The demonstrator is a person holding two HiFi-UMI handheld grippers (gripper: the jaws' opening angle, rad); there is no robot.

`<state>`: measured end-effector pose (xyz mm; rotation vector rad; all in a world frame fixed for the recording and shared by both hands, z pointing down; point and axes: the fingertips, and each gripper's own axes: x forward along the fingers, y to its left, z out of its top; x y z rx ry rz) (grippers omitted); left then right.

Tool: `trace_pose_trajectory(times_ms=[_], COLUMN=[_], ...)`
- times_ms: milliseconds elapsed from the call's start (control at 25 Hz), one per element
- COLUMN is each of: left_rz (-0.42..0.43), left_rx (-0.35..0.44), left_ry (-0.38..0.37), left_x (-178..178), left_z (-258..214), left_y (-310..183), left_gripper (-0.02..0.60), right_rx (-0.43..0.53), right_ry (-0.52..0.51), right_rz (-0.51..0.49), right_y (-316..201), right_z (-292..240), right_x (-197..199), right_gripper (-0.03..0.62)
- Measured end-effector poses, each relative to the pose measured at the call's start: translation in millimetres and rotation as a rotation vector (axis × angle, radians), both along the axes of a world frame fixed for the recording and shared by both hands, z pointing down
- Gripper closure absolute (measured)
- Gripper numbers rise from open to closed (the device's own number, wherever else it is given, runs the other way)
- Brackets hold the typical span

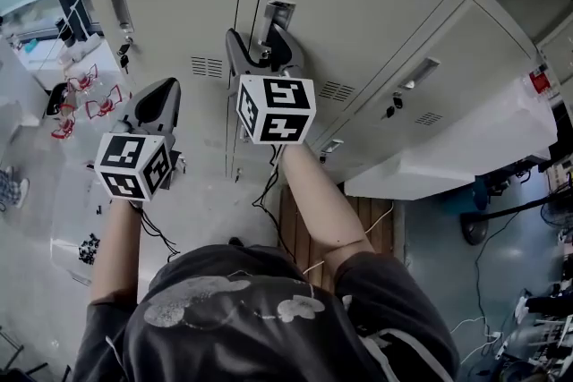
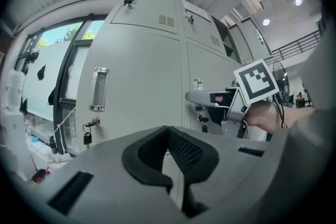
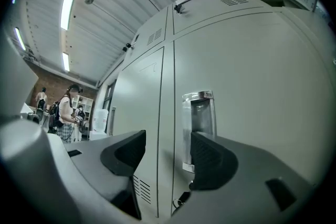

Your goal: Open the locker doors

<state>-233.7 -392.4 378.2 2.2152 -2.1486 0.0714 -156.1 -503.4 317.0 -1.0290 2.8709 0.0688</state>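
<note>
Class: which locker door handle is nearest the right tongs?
The middle door's handle, just ahead of the open right tongs. The left door's handle, with keys hanging below, and handles farther right stand well clear.

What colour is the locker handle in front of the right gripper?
Shiny silver handle on a pale grey door; clearest in the right gripper view.

The left gripper [image 1: 166, 86] and the right gripper [image 1: 264, 42] are each formed of a grey moulded shell, tipped with black mesh-textured pads [image 2: 185, 150]. A white cube [image 1: 134, 165] printed with black square markers is carried on the left one, and a matching cube [image 1: 276, 109] on the right. Thin black cables [image 1: 266, 192] are attached below them. A dark grey short-sleeved T-shirt [image 1: 269, 318] with a pale, worn print is worn.
</note>
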Motion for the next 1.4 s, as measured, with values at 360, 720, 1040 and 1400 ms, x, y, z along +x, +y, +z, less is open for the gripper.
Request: trace_pose_trajectory(times_ms=[360,720,1040,1400], left_rz=[0.123,0.253,0.349,0.413], left_rx=[-0.030,-0.035,-0.048,-0.054], left_ry=[-0.013,-0.009,-0.004,-0.022], left_x=[3,17,31,41], left_z=[2,7,12,17], left_y=[12,41,67,98], left_gripper=[0.572,0.572,0.572,0.572], right_rx=[0.002,-0.013,-0.065,-0.018], right_ry=[0.027,0.042,0.056,0.063], right_rz=[0.150,0.336,0.348,0.364], right_y=[25,54,70,100], right_z=[0,-1,-1,-1], right_x=[12,41,60,91], right_gripper=[0.329,0.402,0.456,0.445])
